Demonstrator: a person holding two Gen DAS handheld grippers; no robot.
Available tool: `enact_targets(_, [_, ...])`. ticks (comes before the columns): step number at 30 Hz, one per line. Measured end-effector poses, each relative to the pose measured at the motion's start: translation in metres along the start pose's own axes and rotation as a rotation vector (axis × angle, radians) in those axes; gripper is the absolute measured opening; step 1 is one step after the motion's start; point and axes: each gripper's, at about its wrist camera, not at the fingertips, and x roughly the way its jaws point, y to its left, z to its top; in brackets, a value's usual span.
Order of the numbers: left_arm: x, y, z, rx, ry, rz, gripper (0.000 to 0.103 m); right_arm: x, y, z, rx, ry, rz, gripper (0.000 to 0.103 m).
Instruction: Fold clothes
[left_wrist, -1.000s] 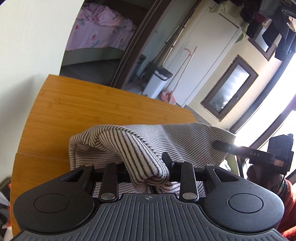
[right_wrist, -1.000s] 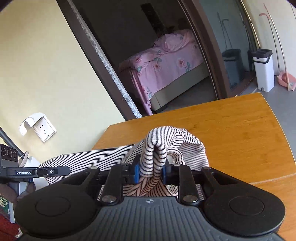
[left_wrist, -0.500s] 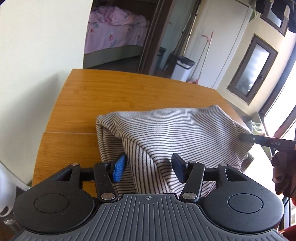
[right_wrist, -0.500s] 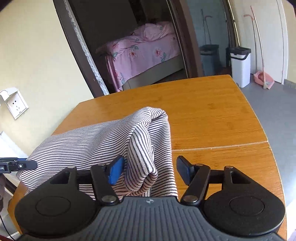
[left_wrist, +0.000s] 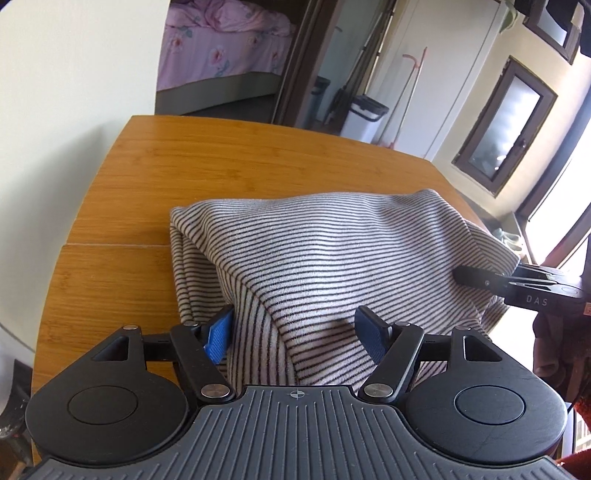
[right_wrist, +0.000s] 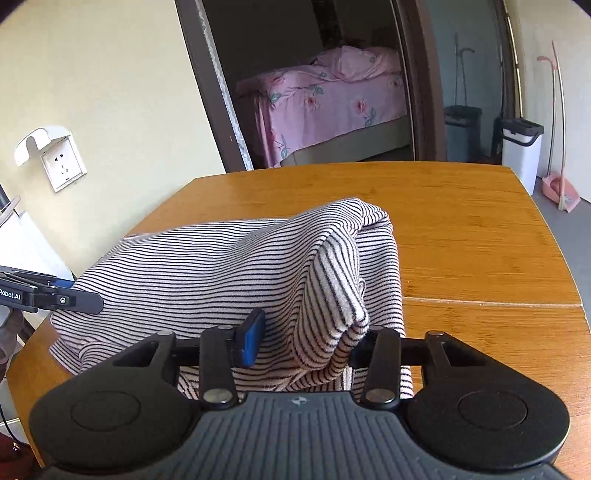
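Since a second ago both grippers let the striped garment (left_wrist: 332, 258) drop onto the table (left_wrist: 147, 166), frame centre. Left gripper (left_wrist: 295, 332) opening, cloth between pads; right gripper (right_wrist: 306, 339) closing on a fold. Fold laid; next, regrip an edge.

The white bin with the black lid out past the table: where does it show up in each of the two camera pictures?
Left wrist view: the bin sits top centre, beyond the table's far edge, right of the doorway.
Right wrist view: the bin stands at the far right, beyond the table's right corner.
Shared landmark: the pink bed through the doorway, left of the bin in both views.
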Motion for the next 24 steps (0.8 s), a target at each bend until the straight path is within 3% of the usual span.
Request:
enact_targets(1, [0.002,-0.001,0.002,0.004,-0.003,0.004,0.063,0.000,0.001,0.005,0.005,-0.011,0.011,0.021])
enact_targets(5, [0.000,-0.001,0.026,0.030,-0.066,0.008,0.046,-0.006,0.004,0.038,0.011,-0.100,0.056,0.020])
enact_targets(7, [-0.004,0.001,0.039,0.040,-0.117,0.015,0.041,-0.006,0.004,0.052,0.011,-0.133,0.057,0.020])
enact_targets(10, [-0.002,0.005,0.046,0.069,-0.162,0.076,0.040,0.007,-0.007,0.051,0.027,-0.107,0.018,0.020])
enact_targets(14, [0.008,0.012,0.033,0.065,-0.116,0.125,0.043,0.024,-0.030,0.019,0.067,-0.042,-0.052,0.026])
enact_targets(18, [0.000,0.013,0.025,0.020,-0.112,0.105,0.045,0.017,-0.038,0.006,0.088,-0.063,-0.059,0.039])
enact_targets(22, [-0.014,0.010,0.024,-0.039,-0.119,0.014,0.066,0.018,-0.037,0.003,0.083,-0.065,-0.052,0.044])
enact_targets(24, [-0.008,0.008,0.017,-0.050,-0.091,0.006,0.068,0.018,-0.037,0.002,0.081,-0.067,-0.046,0.048])
